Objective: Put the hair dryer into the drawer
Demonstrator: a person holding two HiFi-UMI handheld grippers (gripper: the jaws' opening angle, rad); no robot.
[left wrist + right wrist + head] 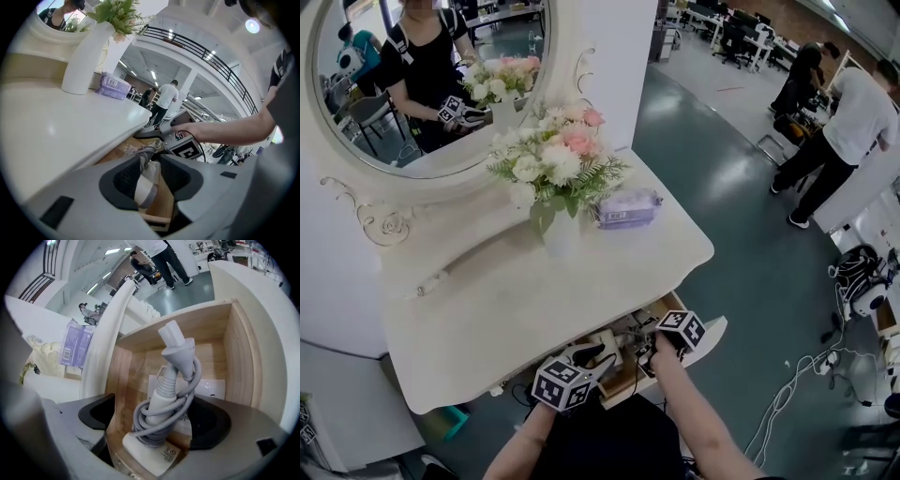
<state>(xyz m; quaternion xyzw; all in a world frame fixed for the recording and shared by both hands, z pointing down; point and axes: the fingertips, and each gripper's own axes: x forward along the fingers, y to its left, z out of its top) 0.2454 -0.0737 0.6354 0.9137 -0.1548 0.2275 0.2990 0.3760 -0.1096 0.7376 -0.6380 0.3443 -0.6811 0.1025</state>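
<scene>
Head view: left gripper (602, 356) and right gripper (645, 358) reach into the open drawer (669, 303) under the dressing table (534, 291). Left gripper view: jaws clamp the hair dryer (149, 180). Right gripper view: jaws spread wide, clear of its cord-wrapped handle, which sits inside the drawer.

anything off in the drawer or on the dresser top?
Nothing stands out: hair dryer is in the open drawer, cord wound tidily round its handle; vase upright on the dressing table.
</scene>
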